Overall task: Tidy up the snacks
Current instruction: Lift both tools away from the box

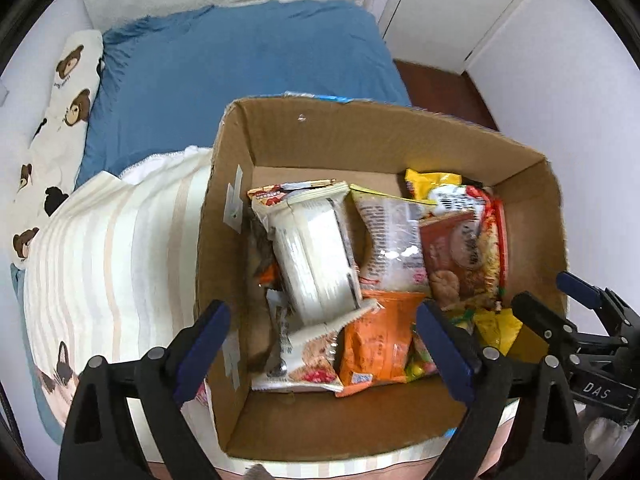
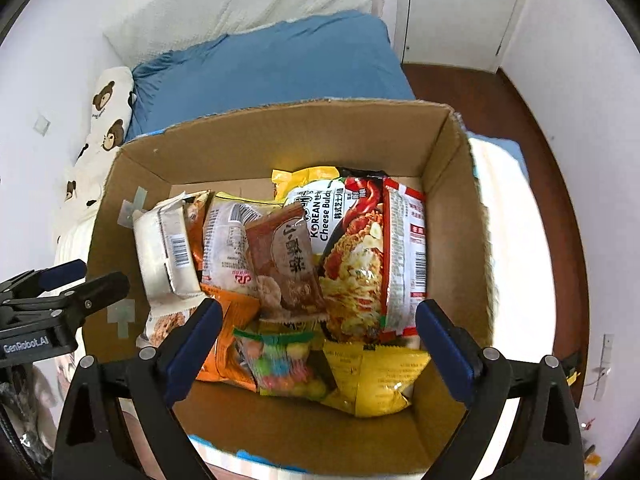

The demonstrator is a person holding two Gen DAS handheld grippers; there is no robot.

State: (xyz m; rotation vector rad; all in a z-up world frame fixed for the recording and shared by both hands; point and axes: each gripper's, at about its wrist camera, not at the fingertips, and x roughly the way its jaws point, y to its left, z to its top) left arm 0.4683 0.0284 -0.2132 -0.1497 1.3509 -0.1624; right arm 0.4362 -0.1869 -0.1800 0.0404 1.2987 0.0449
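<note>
An open cardboard box (image 1: 360, 132) stands on a bed and holds several snack packets. Among them are a white packet (image 1: 312, 248), a clear bag of white pieces (image 1: 392, 240), a brown packet (image 1: 452, 256) and an orange bag (image 1: 376, 344). The right wrist view adds a Korean cheese noodle packet (image 2: 360, 248), a colourful candy bag (image 2: 280, 364) and a yellow bag (image 2: 376, 376) in the same box (image 2: 280, 140). My left gripper (image 1: 322, 332) hangs open above the box's left half, holding nothing. My right gripper (image 2: 318, 320) is open above the right half, also holding nothing.
A blue quilt (image 1: 240, 64) and a bear-print pillow (image 1: 68, 92) lie beyond the box. A striped cream blanket (image 1: 112, 248) is to its left. White cupboard doors (image 2: 460, 12) and dark wooden floor (image 2: 532, 128) are at the right.
</note>
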